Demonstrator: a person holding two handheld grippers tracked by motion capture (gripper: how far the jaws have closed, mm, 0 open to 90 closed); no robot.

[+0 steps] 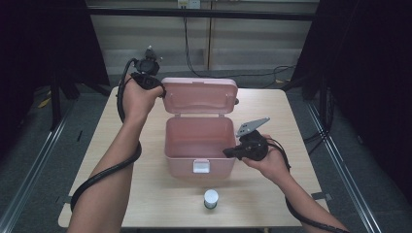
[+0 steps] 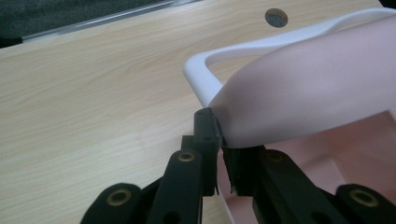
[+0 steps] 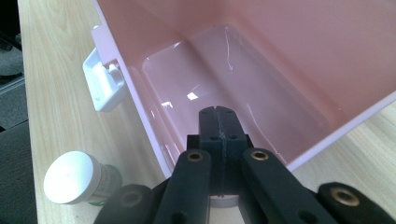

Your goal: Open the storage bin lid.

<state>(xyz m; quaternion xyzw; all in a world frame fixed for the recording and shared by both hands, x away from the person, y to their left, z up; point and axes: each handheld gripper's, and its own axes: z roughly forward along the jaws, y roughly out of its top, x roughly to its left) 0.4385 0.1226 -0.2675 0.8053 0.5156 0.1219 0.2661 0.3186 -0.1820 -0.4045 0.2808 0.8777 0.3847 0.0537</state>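
A pink box [image 1: 179,141] stands open in the middle of the table, and its lid [image 1: 199,94] stands upright at the back. My left gripper [image 1: 161,91] is at the lid's top left corner. In the left gripper view it [image 2: 220,144] is shut on the edge of the pink lid [image 2: 317,84], just below the white handle [image 2: 205,70]. My right gripper [image 1: 227,153] sits at the box's right front rim. In the right gripper view its jaws [image 3: 219,128] are pressed together with nothing between them, pointing into the bare pink inside [image 3: 261,93].
A small white-capped bottle [image 1: 211,198] [image 3: 74,177] stands near the table's front edge, in front of the box's white latch [image 1: 201,166] [image 3: 105,86]. The wooden table [image 1: 160,194] has a cable hole [image 2: 276,17]. Dark curtains flank the table, and cables run along the floor behind it.
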